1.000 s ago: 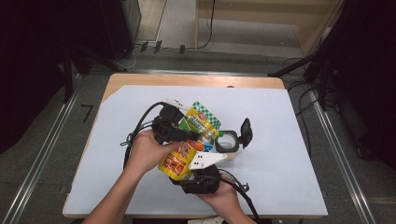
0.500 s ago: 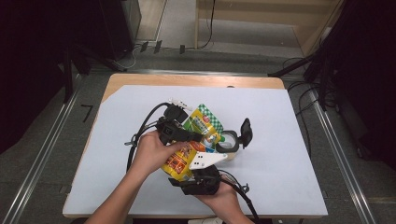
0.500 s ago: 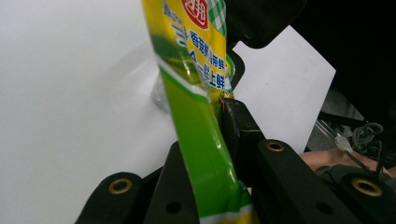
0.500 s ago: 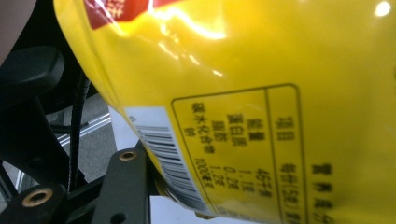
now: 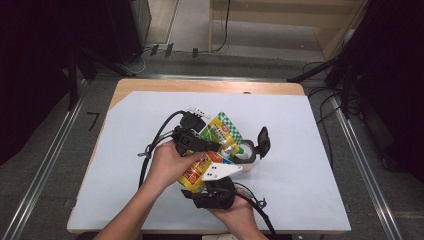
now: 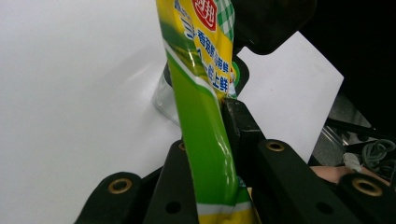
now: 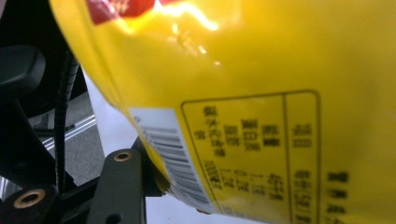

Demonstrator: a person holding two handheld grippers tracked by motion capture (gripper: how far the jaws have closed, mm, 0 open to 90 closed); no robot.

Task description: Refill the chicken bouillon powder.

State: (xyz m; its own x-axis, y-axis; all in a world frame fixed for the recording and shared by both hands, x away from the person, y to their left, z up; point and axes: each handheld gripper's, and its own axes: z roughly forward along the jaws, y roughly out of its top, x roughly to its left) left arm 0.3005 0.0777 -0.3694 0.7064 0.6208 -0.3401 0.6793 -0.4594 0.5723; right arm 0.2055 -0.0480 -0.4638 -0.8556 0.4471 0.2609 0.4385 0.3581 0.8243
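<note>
At the frame's centre the left gripper (image 6: 219, 154) pinches the yellow-green pouch (image 5: 212, 150) above the counter (image 5: 310, 195) while the right gripper (image 5: 212, 192) holds its lower end with jaws easing apart, so the pouch could slip sideways

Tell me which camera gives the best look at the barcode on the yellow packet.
The right gripper view: the barcode sits close and readable on the yellow packet. The high view and left gripper view show the packet's printed front, not the barcode.
</note>
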